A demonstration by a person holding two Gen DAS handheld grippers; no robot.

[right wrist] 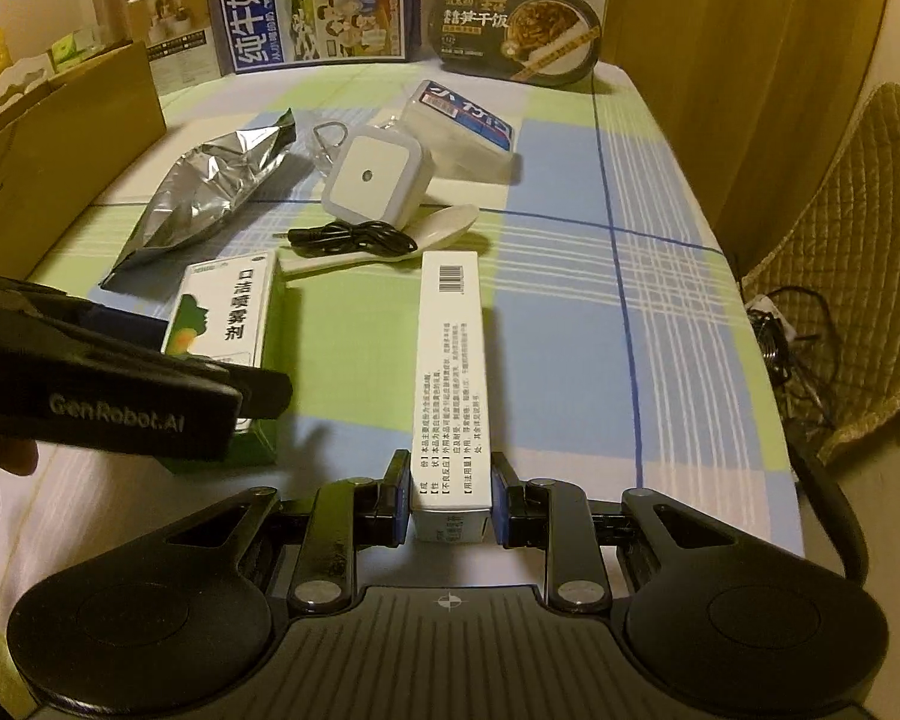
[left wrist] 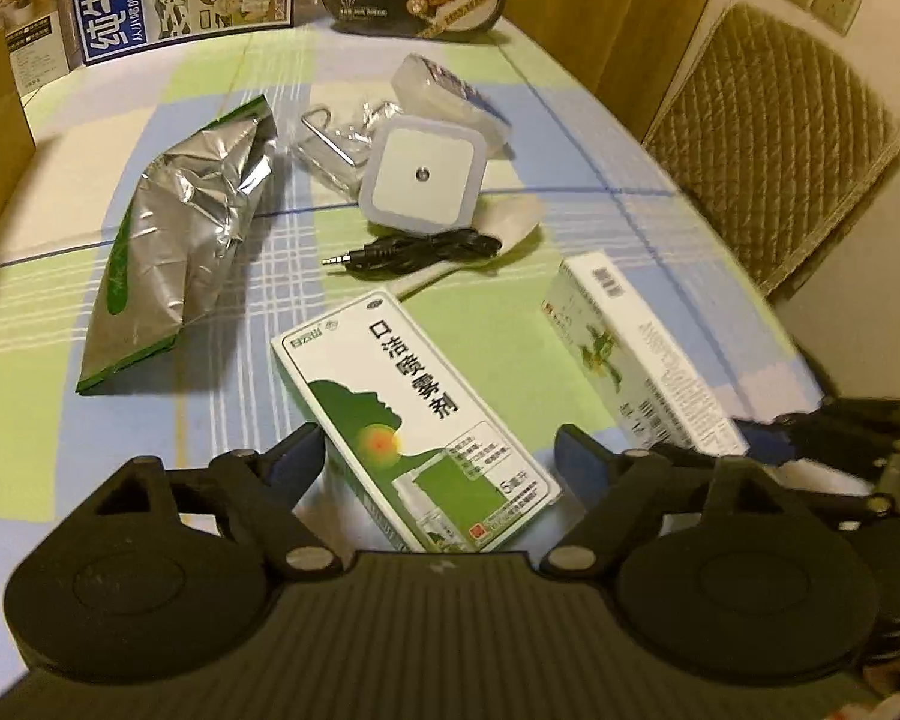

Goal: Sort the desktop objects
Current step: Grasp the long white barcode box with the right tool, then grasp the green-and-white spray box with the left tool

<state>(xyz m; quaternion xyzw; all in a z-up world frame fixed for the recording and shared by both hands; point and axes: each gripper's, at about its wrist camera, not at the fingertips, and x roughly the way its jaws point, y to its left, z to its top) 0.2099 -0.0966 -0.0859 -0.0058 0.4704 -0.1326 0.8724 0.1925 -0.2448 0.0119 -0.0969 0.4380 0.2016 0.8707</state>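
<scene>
A: Status of the right gripper [right wrist: 447, 495]?
B: Clamped on the near end of the white box [right wrist: 450, 372]; both pads press its sides. The box stands on edge on the checked tablecloth [right wrist: 660, 312].

A: Status of the left gripper [left wrist: 438, 450]?
B: Jaws apart, straddling the near end of the green spray box [left wrist: 411, 420]. No pad contact visible. The box lies flat.

A: Other items?
B: Foil bag [left wrist: 180, 240], square night light [left wrist: 423, 174], black cable [left wrist: 414, 252], all beyond the boxes.
</scene>
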